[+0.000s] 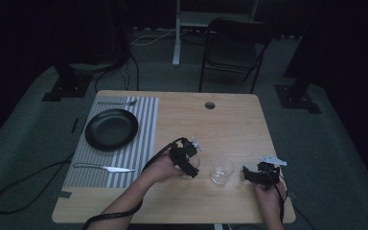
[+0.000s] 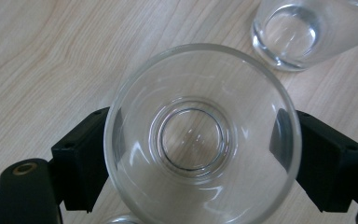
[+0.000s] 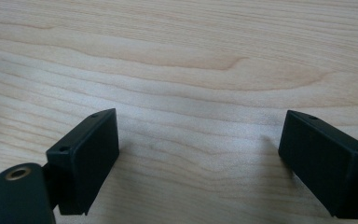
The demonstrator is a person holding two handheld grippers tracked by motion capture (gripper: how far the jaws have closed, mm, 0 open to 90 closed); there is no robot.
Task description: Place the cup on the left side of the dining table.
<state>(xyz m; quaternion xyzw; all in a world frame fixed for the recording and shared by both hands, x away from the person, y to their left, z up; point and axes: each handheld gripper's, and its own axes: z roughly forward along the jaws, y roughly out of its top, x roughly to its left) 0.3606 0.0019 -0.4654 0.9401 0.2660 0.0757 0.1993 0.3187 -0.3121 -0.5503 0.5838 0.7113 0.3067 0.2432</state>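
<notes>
My left gripper (image 1: 190, 160) is shut on a clear empty drinking glass (image 2: 203, 140) near the middle of the table's front. In the left gripper view I look straight down into the glass, and my left gripper (image 2: 196, 156) has one black jaw pressed on each side of it. A second clear glass (image 1: 222, 170) stands on the wood just to the right, also seen as the second glass (image 2: 291, 32) at the top right. My right gripper (image 1: 250, 173) rests right of that glass. In the right gripper view, my right gripper (image 3: 200, 158) stands open over bare wood.
A striped placemat (image 1: 146, 115) covers the table's left side with a black plate (image 1: 111, 129), a fork (image 1: 119, 102) behind it and a knife (image 1: 104, 167) in front. A cable hole (image 1: 210, 105) sits at the back. A folding chair (image 1: 235, 48) stands beyond the table.
</notes>
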